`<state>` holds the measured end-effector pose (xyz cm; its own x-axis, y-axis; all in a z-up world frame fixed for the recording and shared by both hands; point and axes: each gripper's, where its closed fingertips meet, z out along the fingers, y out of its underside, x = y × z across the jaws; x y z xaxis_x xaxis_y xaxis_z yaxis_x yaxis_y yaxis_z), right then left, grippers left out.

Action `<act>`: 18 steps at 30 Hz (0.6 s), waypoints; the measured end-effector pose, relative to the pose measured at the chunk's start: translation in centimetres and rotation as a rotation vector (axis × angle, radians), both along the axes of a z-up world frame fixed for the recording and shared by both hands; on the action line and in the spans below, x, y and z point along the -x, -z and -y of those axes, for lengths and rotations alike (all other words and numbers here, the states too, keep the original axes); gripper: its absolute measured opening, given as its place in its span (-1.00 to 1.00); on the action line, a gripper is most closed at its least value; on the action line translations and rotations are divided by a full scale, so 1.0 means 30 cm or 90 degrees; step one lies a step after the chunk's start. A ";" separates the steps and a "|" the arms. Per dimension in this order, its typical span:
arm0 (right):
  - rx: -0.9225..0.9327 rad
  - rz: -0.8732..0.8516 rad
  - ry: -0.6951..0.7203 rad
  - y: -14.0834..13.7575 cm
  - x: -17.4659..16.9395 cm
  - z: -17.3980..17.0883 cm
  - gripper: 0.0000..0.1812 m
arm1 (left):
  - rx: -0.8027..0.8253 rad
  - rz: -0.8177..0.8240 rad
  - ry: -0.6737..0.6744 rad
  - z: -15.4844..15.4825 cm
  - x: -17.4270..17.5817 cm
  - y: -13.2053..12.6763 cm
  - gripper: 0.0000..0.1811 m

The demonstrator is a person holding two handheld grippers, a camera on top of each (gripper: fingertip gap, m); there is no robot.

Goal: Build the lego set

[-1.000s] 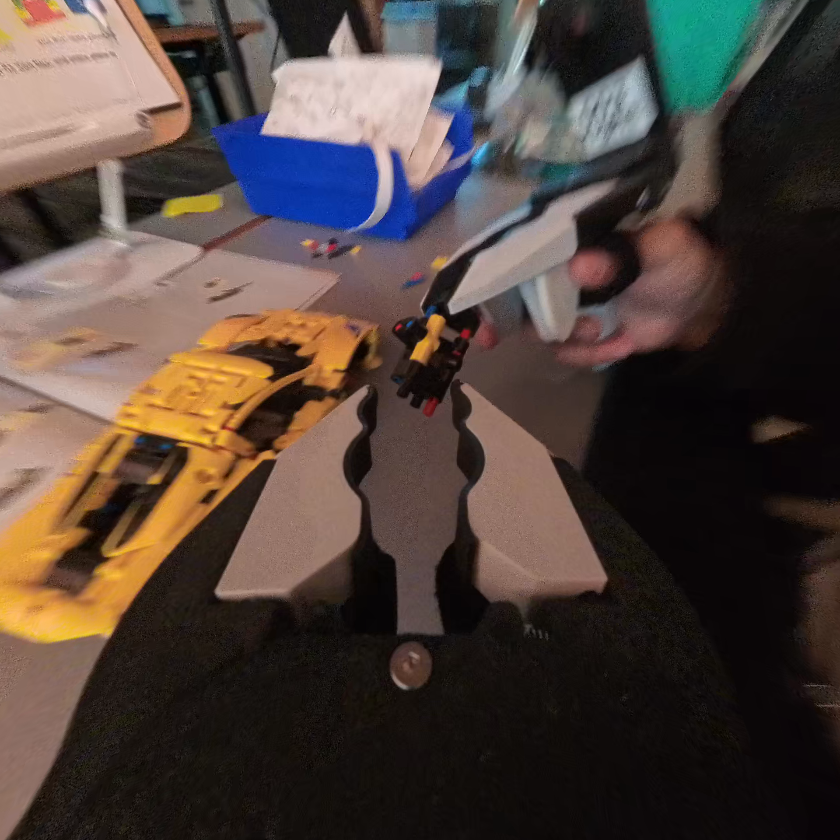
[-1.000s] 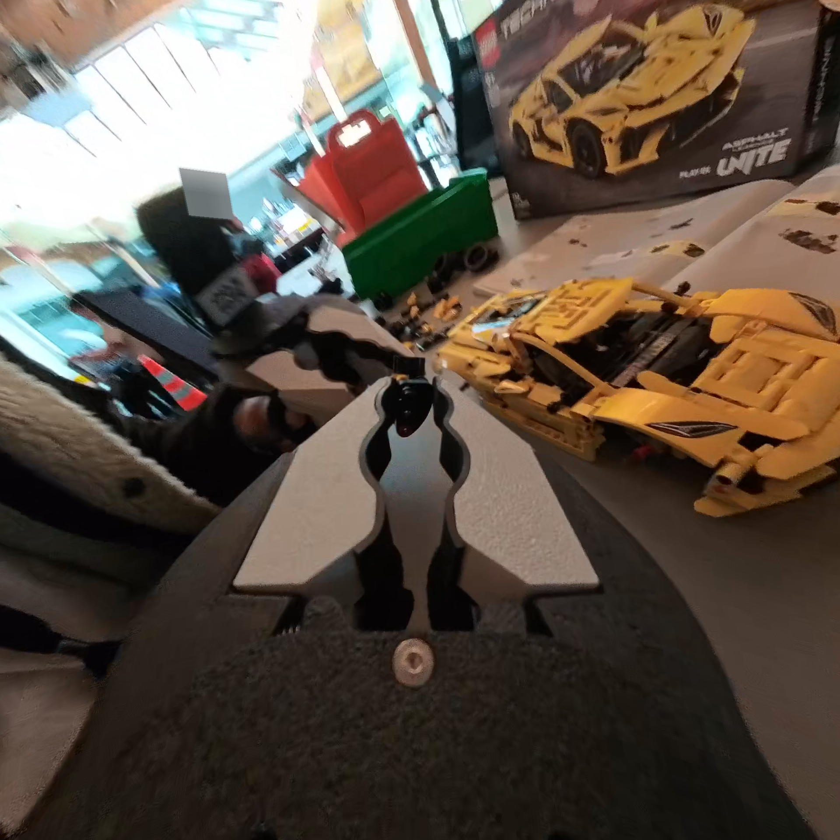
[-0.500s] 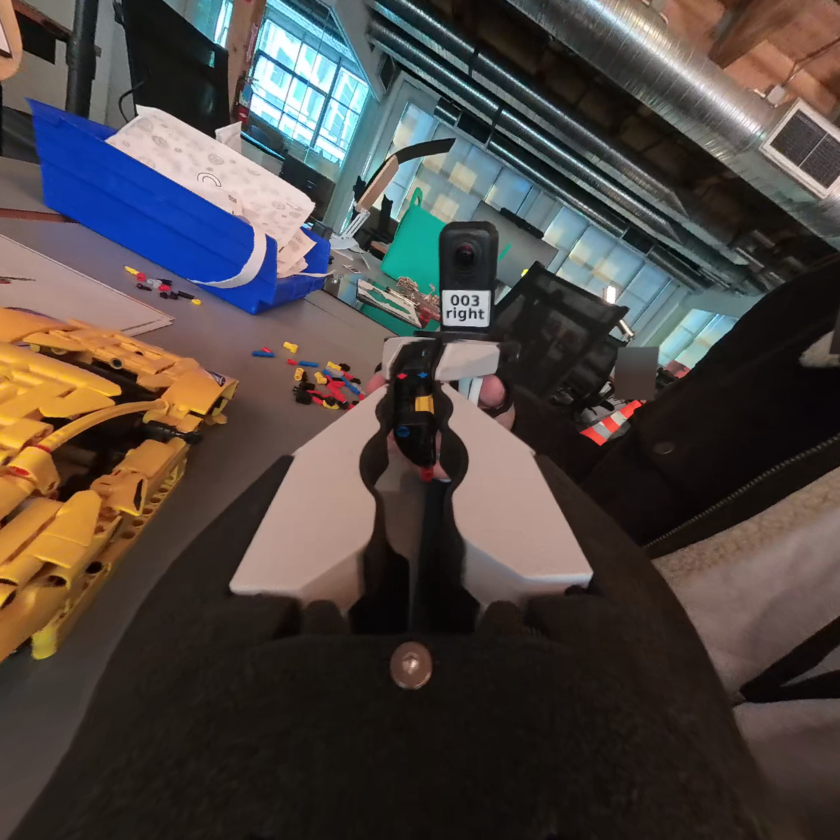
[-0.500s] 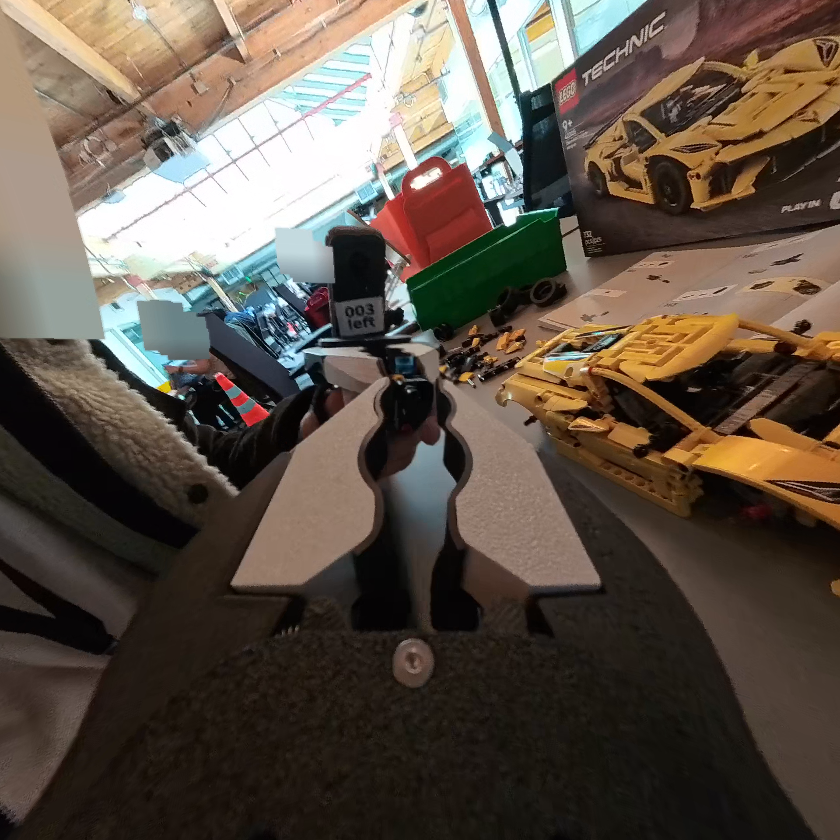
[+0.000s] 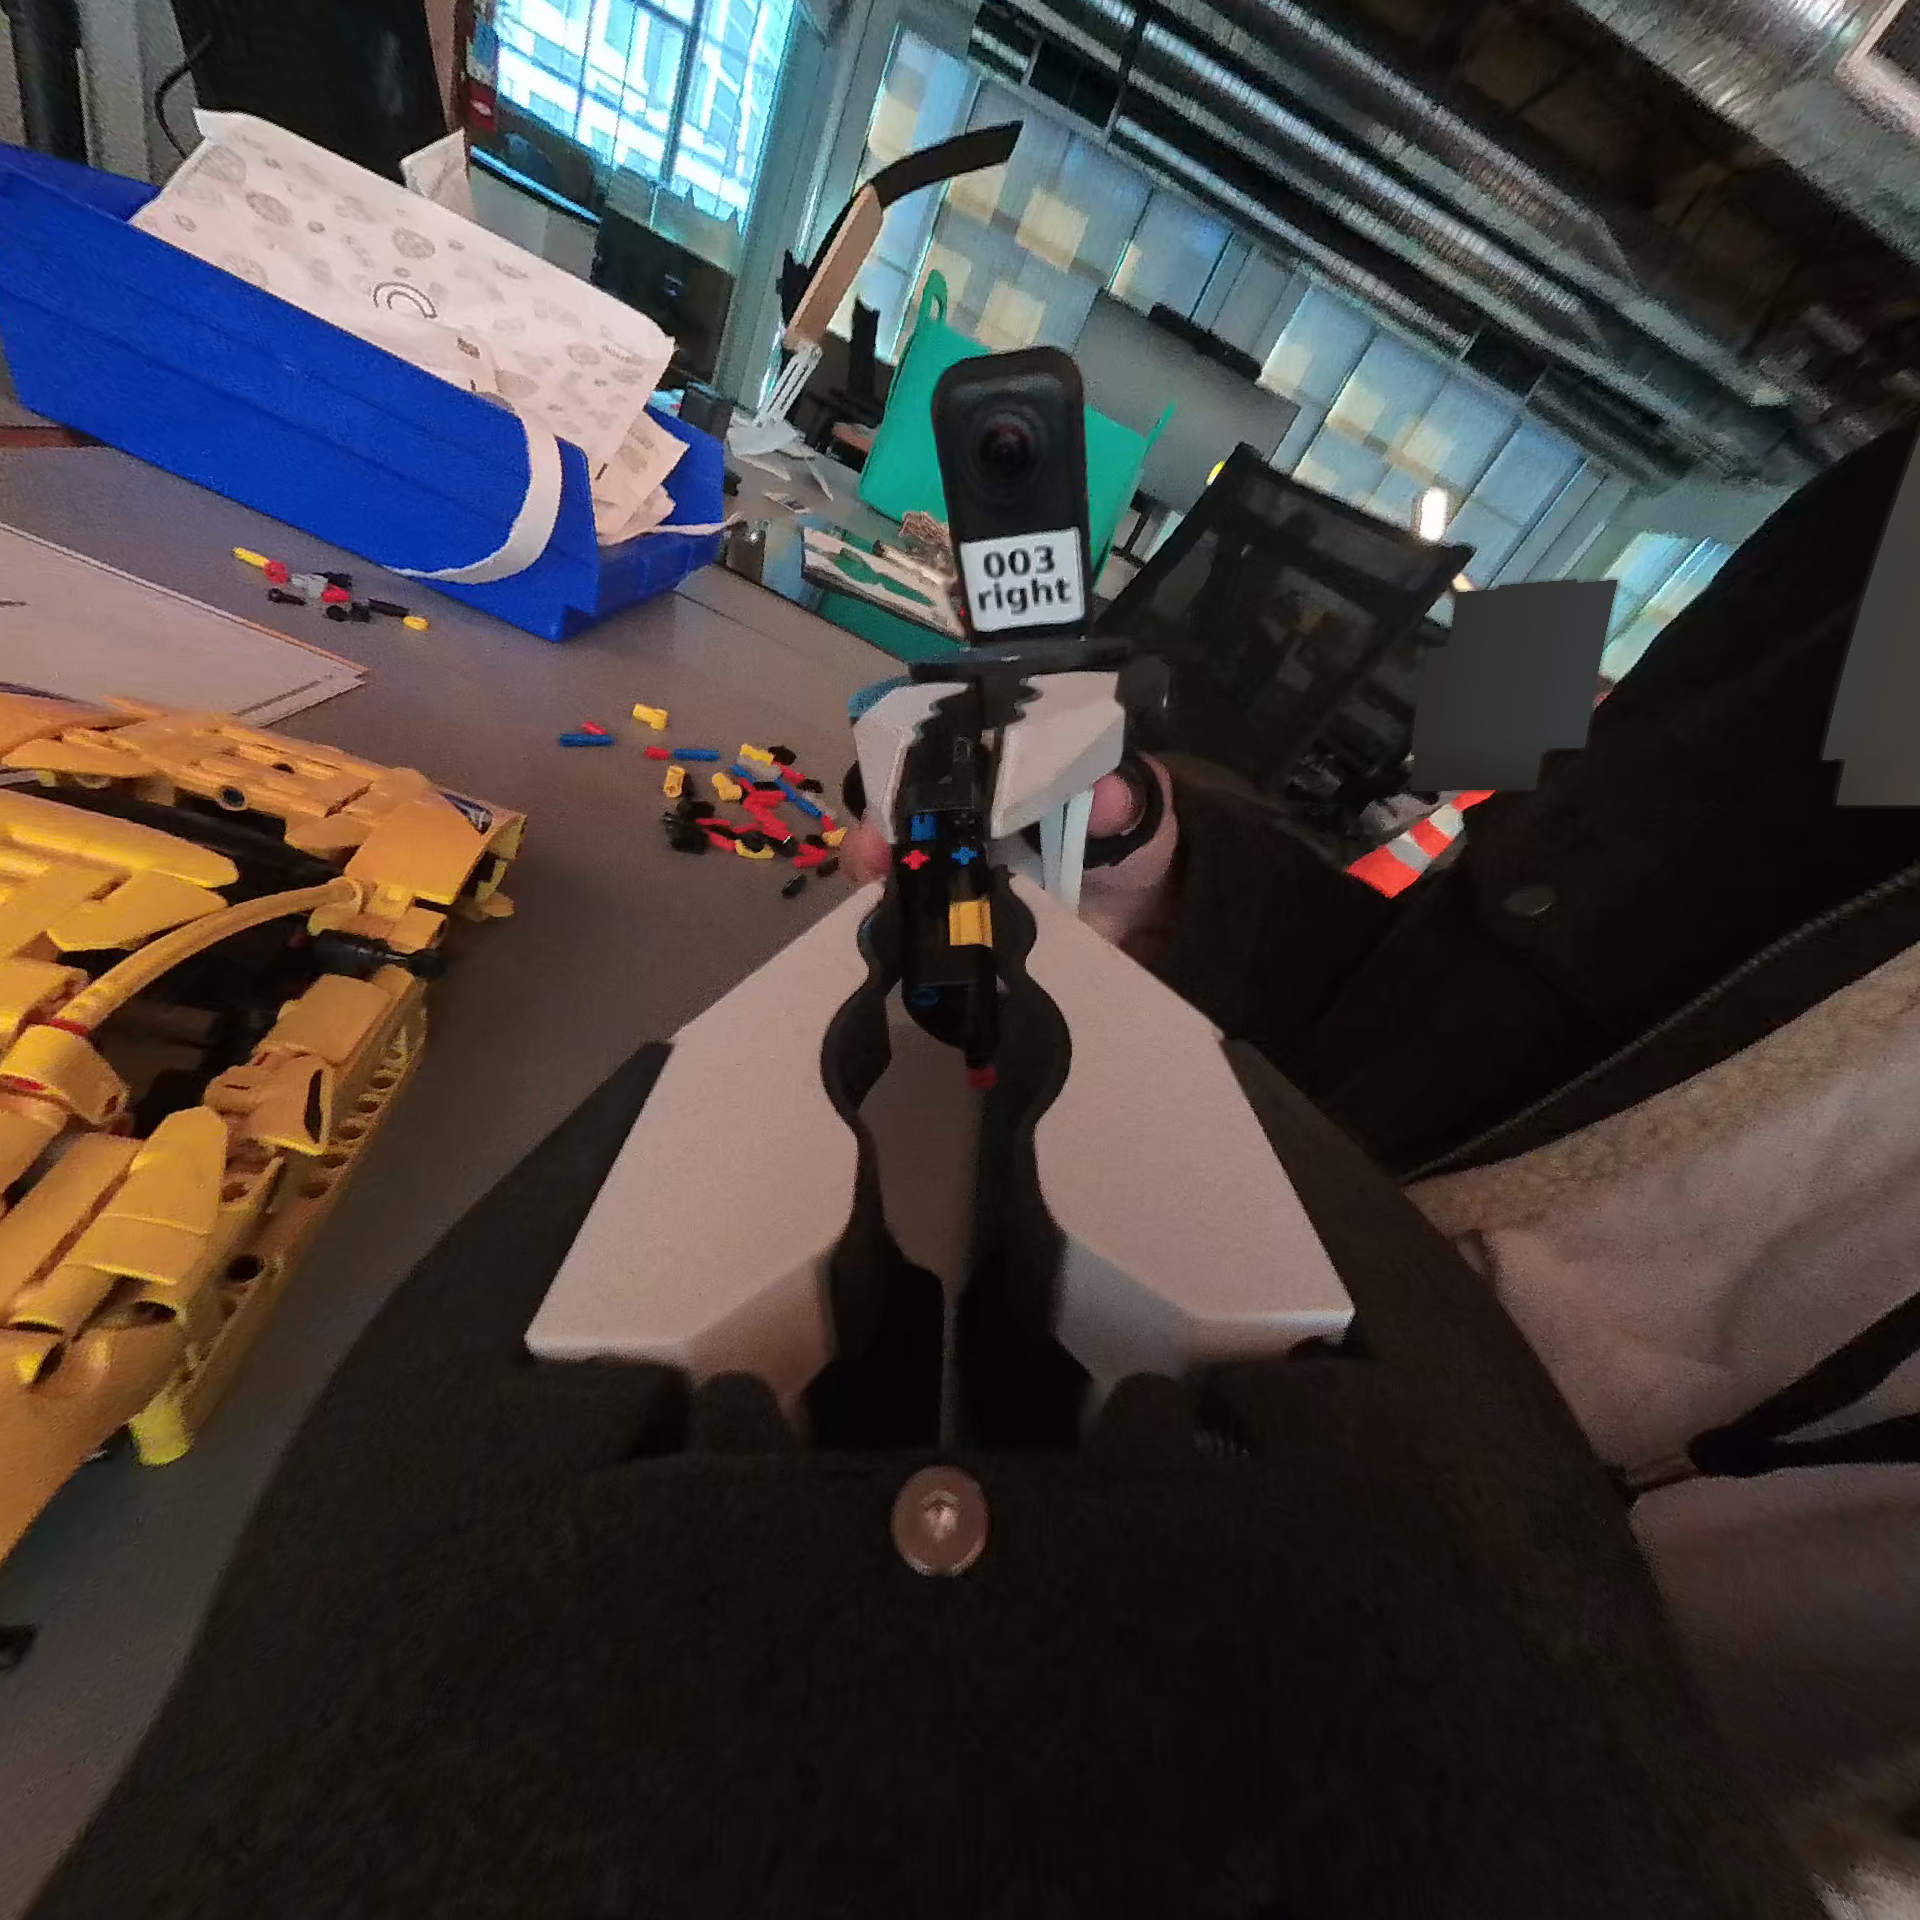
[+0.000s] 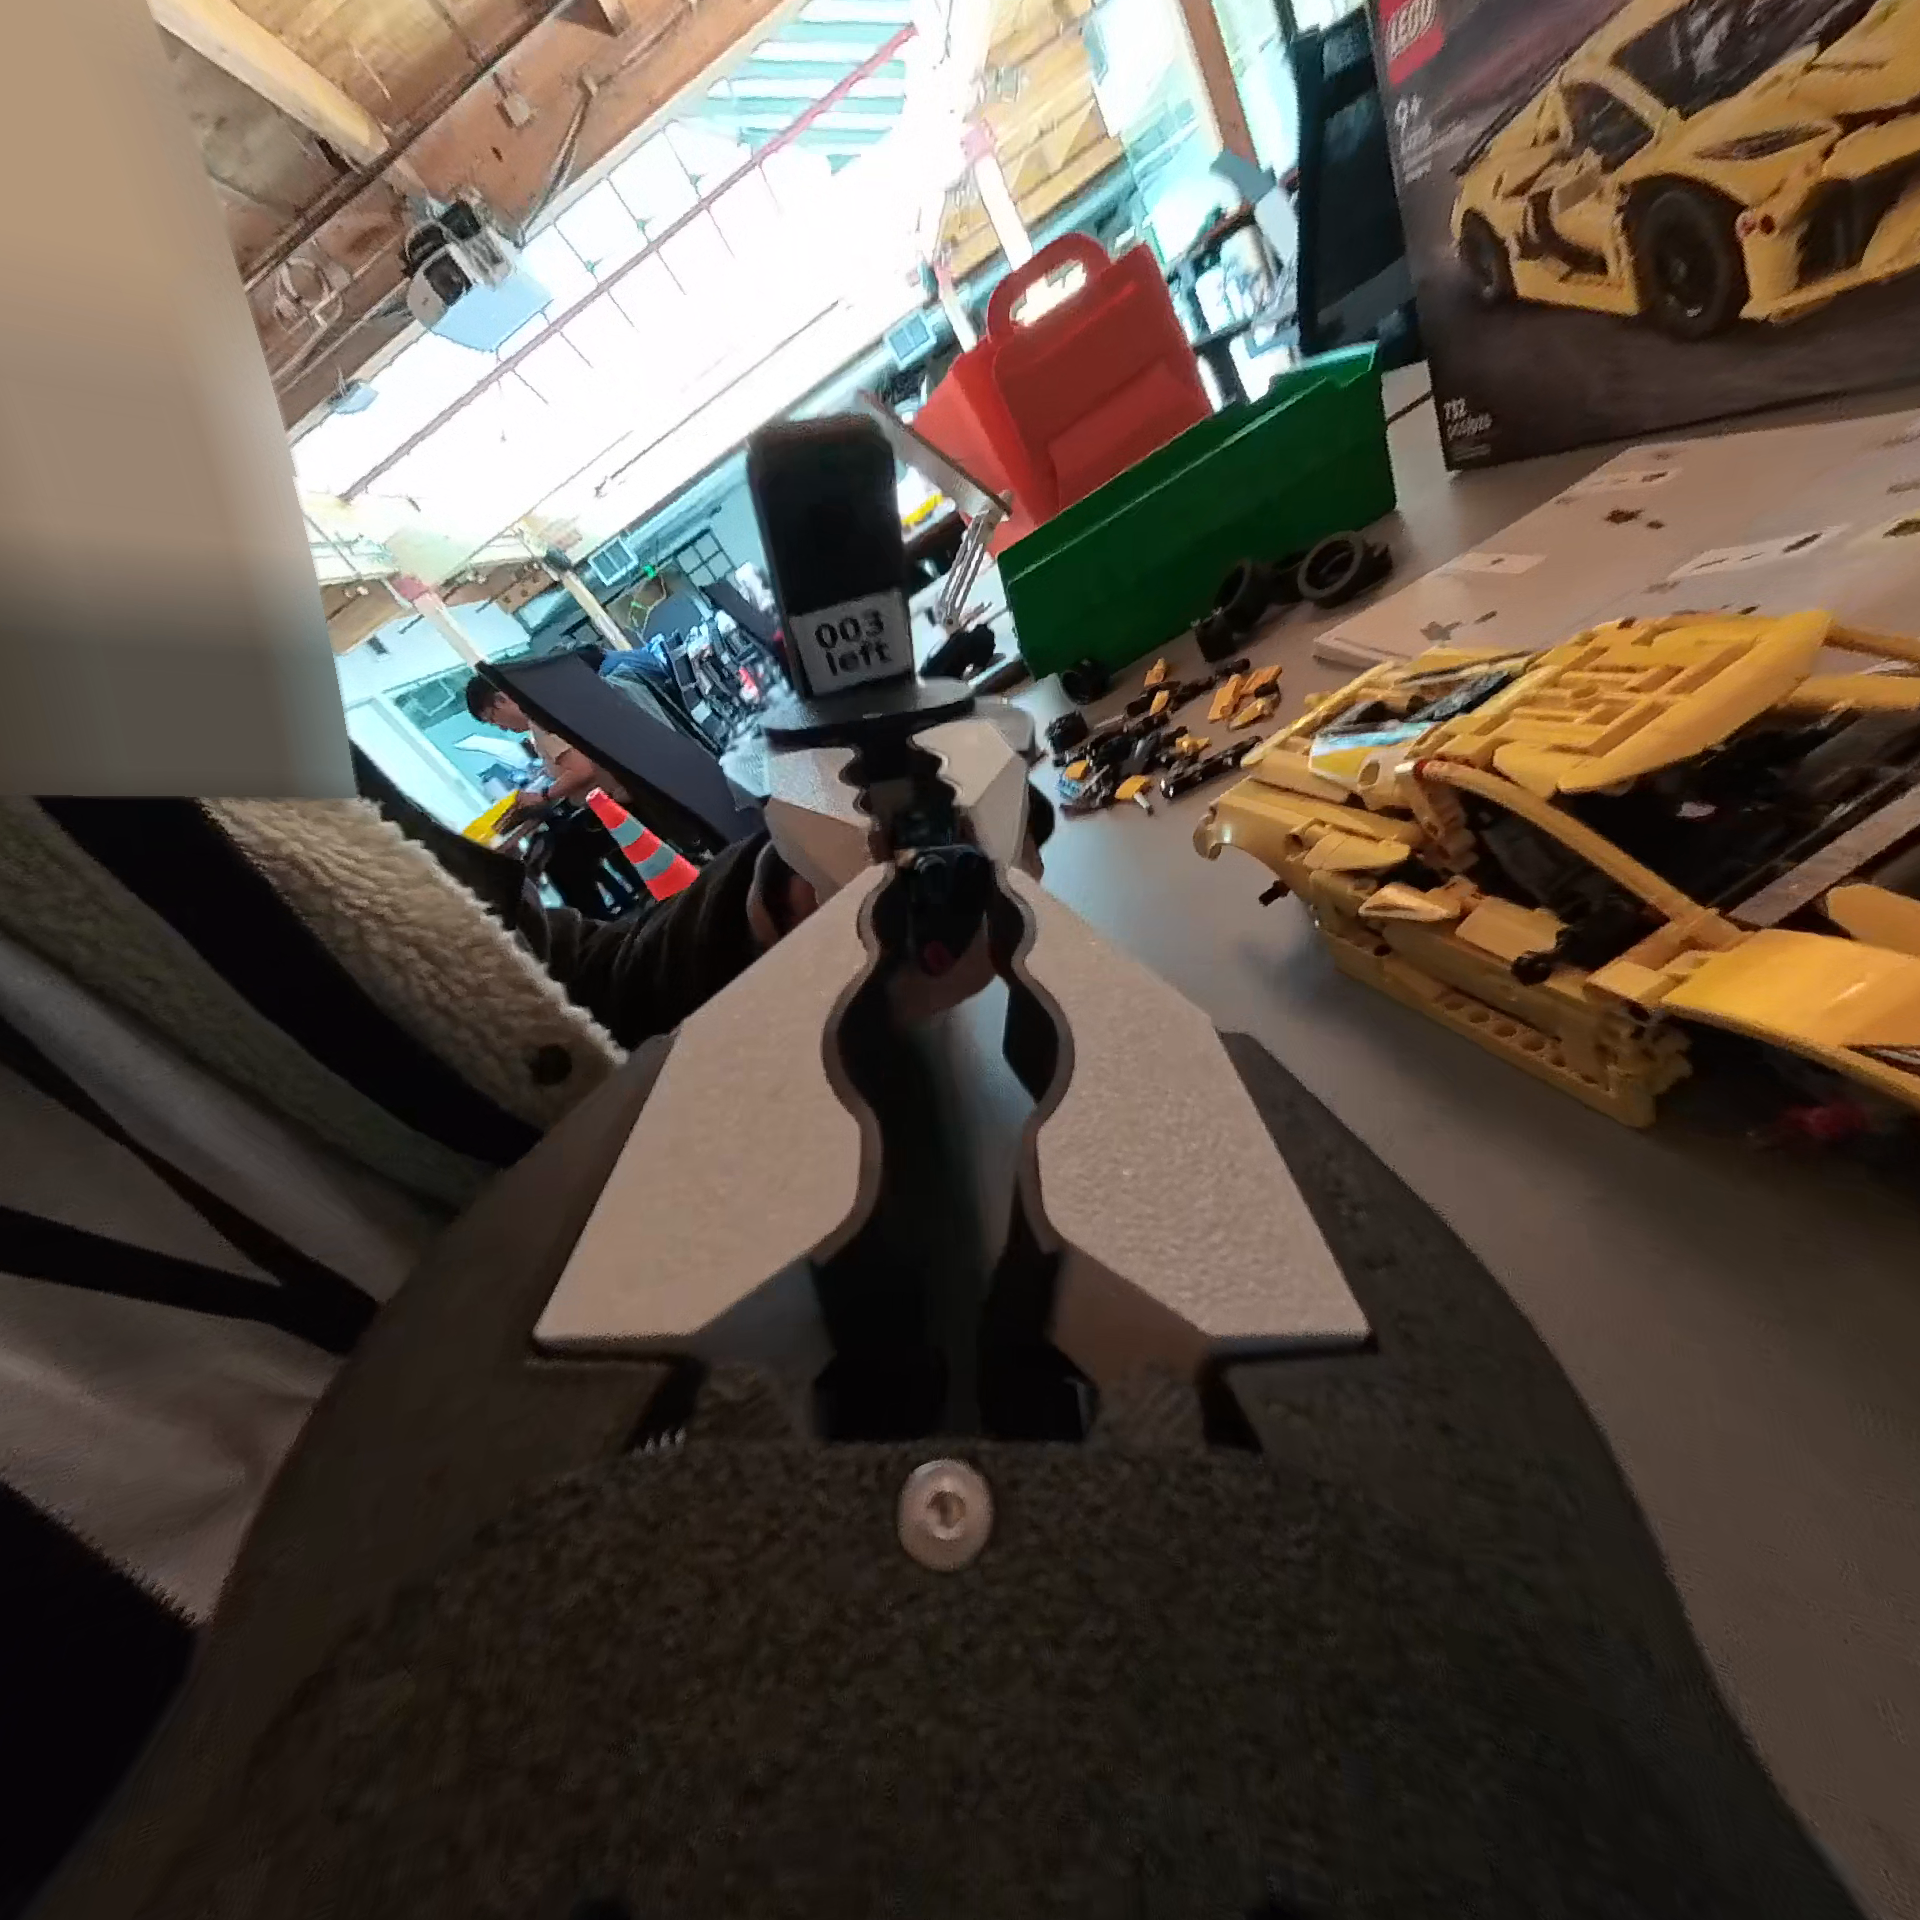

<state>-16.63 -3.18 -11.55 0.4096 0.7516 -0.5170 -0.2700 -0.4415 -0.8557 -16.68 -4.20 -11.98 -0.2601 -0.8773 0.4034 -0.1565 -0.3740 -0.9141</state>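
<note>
Both grippers' jaws clamp one small black assembly (image 5: 943,925) above open table (image 5: 623,935).

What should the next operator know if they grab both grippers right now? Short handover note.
Left gripper: shut on small black sub-assembly, held in the air.
Right gripper: shut on the same sub-assembly from the opposite end; the two face each other tip to tip.
Yellow car: partly built, on the table, untouched.
Loose pieces lie scattered near the blue bin.
Left: finish the sub-assembly, then probably fit it to the car.
</note>
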 end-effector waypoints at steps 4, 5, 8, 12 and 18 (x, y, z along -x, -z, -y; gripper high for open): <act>0.045 0.018 -0.055 0.037 0.008 0.028 -0.85 | -0.056 -0.045 0.027 0.022 0.008 0.033 -0.83; 0.049 0.028 -0.065 0.047 0.012 0.035 -0.85 | -0.074 -0.057 0.036 0.029 0.011 0.043 -0.83; 0.058 0.055 -0.101 0.073 0.026 0.064 -0.85 | -0.111 -0.083 0.066 0.052 0.024 0.065 -0.83; 0.059 0.071 -0.119 0.090 0.038 0.078 -0.85 | -0.128 -0.097 0.079 0.065 0.033 0.082 -0.83; 0.062 0.083 -0.119 0.103 0.042 0.078 -0.85 | -0.147 -0.111 0.075 0.064 0.035 0.100 -0.83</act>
